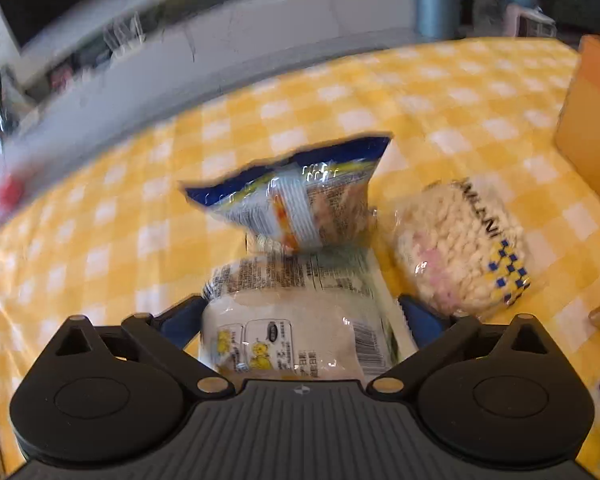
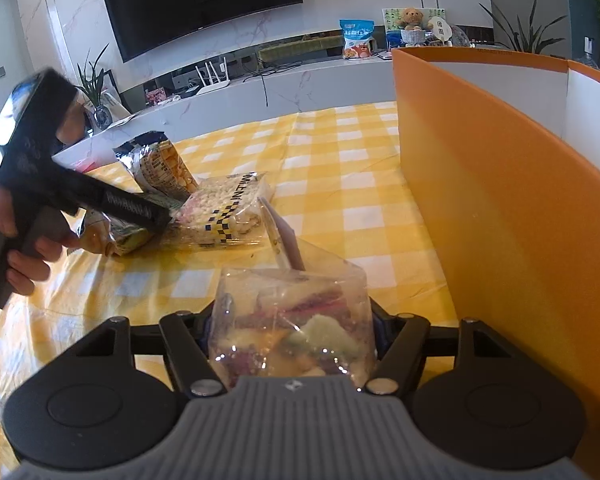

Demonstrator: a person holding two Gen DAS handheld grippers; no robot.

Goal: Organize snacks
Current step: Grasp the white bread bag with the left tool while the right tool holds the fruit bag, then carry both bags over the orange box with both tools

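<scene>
Both tongs are seen over a yellow checked tablecloth (image 1: 100,200). Left gripper (image 1: 300,316) jaws are spread wide on either side of a white snack pack (image 1: 300,320), pads apart from it. Beyond it lies a blue bag (image 1: 300,192), and to its right a puffed-rice pack (image 1: 460,248). Right gripper (image 2: 292,328) is clamped on a clear bag of mixed snacks (image 2: 292,320), near an orange box (image 2: 500,200) on the right.

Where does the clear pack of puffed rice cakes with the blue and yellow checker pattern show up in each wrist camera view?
Left wrist view: the rice cake pack lies right of centre, beside the blue-edged snack bag.
Right wrist view: it lies left of centre, just past the left gripper.
Shared landmark: the orange box, at the right in both views.
</scene>
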